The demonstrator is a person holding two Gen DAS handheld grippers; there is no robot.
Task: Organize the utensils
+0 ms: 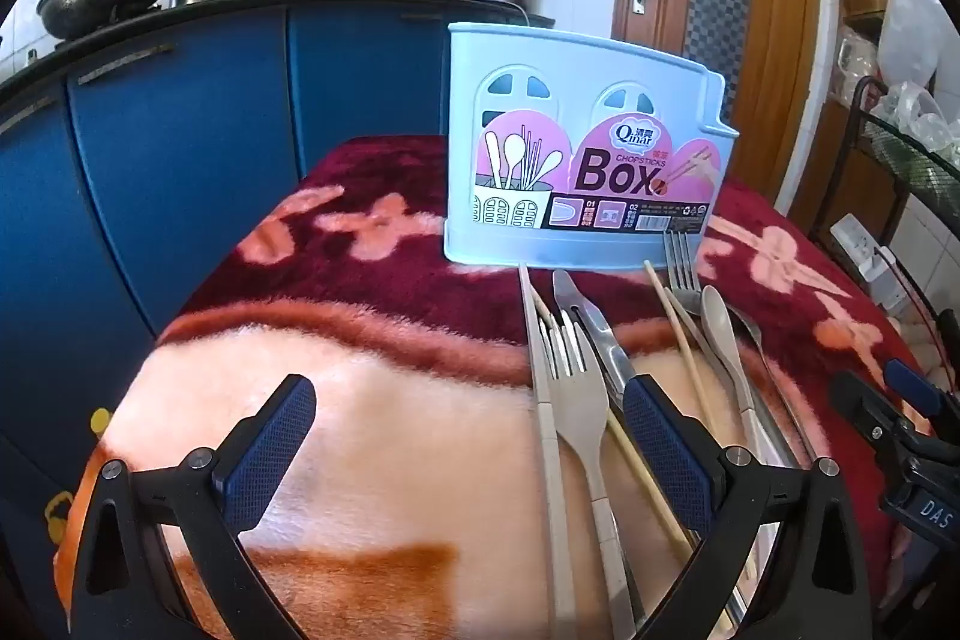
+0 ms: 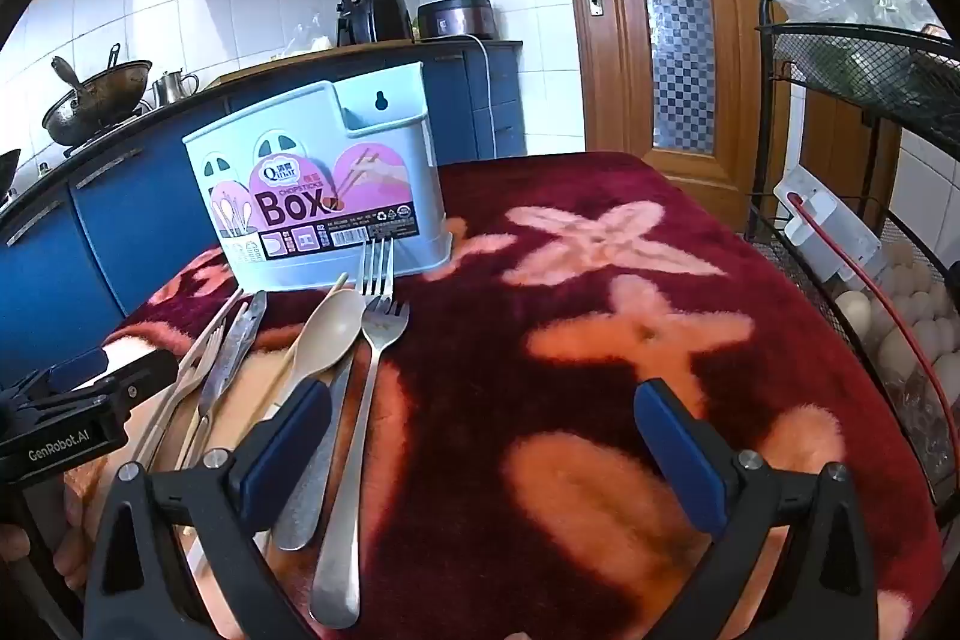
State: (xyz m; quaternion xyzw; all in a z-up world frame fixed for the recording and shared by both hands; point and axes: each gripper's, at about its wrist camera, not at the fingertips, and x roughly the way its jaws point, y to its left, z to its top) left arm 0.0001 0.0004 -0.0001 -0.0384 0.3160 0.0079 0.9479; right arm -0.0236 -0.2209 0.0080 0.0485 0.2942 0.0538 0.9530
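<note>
Left hand-held gripper (image 1: pixel 468 436) and right hand-held gripper (image 2: pixel 483 430): jaws wide apart, empty, both tilted downward.

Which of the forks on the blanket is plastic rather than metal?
The beige fork at the left of the pile, beside the knife. The other two forks are shiny steel.

1. Left gripper (image 1: pixel 468 418): black frame arms with triangular cut-outs; silver round-head screws at the pivots.
2. Its fingers (image 1: pixel 273 451): dark blue pads with a fine cross-hatched texture.
3. Right gripper (image 2: pixel 483 421): same black frame, silver screws, smooth-looking blue pads.
4. Markings: white lettering "GenRobot.AI" on the left unit's black body, seen from the right wrist; "DAS" on the right unit's body, seen from the left wrist.
</note>
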